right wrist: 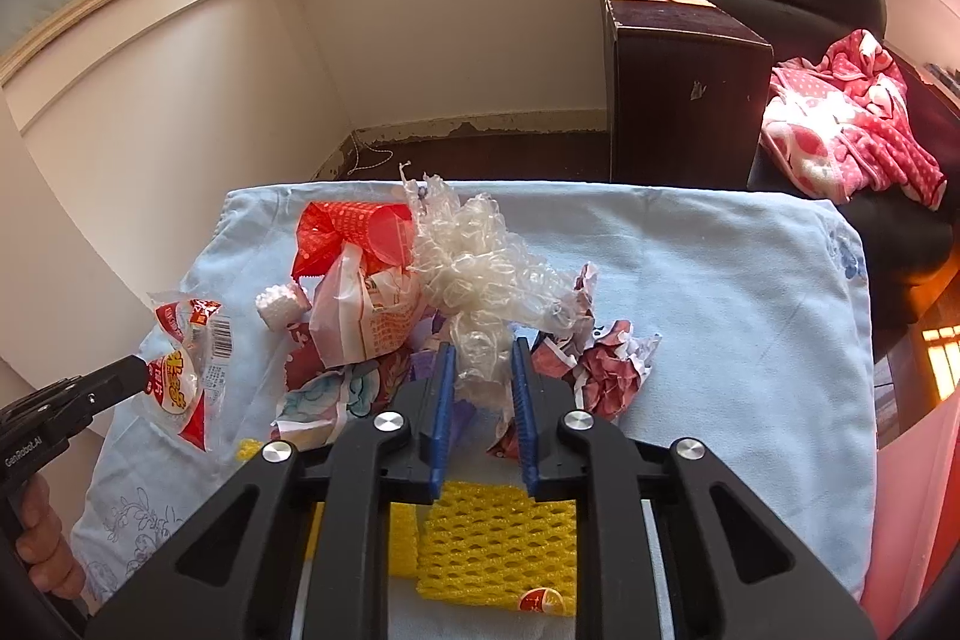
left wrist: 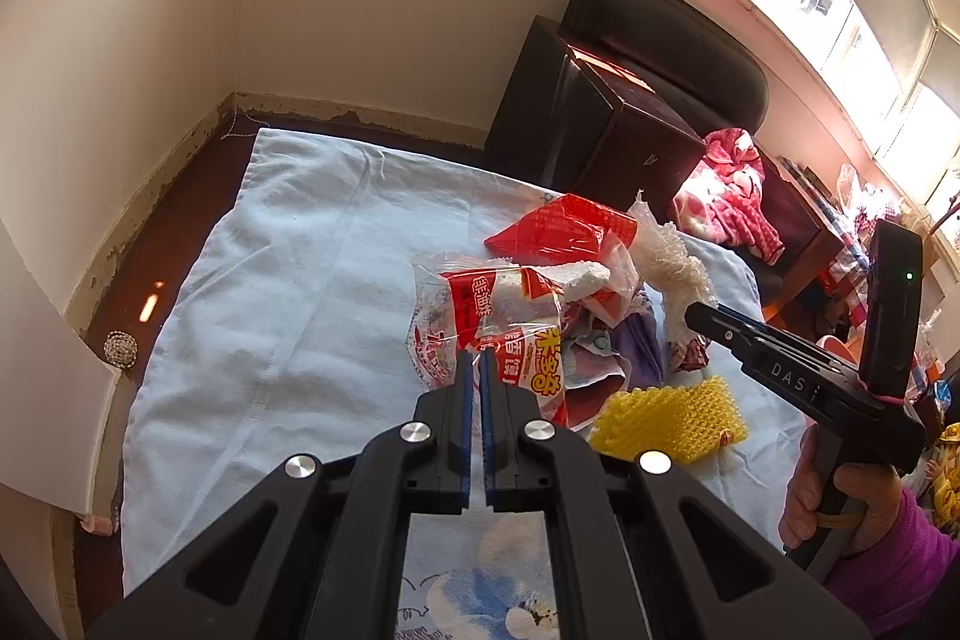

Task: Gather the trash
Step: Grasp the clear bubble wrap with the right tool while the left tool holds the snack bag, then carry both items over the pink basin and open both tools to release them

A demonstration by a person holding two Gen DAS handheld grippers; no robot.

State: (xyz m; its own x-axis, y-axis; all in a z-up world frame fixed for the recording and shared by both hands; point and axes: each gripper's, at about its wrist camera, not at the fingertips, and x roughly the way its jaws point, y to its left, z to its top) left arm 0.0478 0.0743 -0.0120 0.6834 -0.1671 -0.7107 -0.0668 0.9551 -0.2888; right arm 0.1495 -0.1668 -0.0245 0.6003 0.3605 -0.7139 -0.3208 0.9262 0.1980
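A pile of trash lies on a light blue cloth (left wrist: 288, 280). My left gripper (left wrist: 479, 353) is shut on a clear snack wrapper with red and yellow print (left wrist: 480, 322); it shows lifted at the left in the right wrist view (right wrist: 186, 370). My right gripper (right wrist: 483, 349) is closed around a crumpled clear plastic net (right wrist: 480, 268), which reaches up from the pile; the jaws stand part apart with the plastic between them. In the left wrist view the right gripper (left wrist: 699, 313) holds the same white net (left wrist: 672, 262). A yellow foam net (right wrist: 492, 544) lies just below the right gripper.
A red wrapper (right wrist: 354, 232), a white foam chunk (right wrist: 279, 307), an orange-print bag (right wrist: 372, 316) and crumpled printed paper (right wrist: 606, 370) are in the pile. A dark wooden cabinet (right wrist: 678, 88) and a pink blanket (right wrist: 840, 124) stand behind the table.
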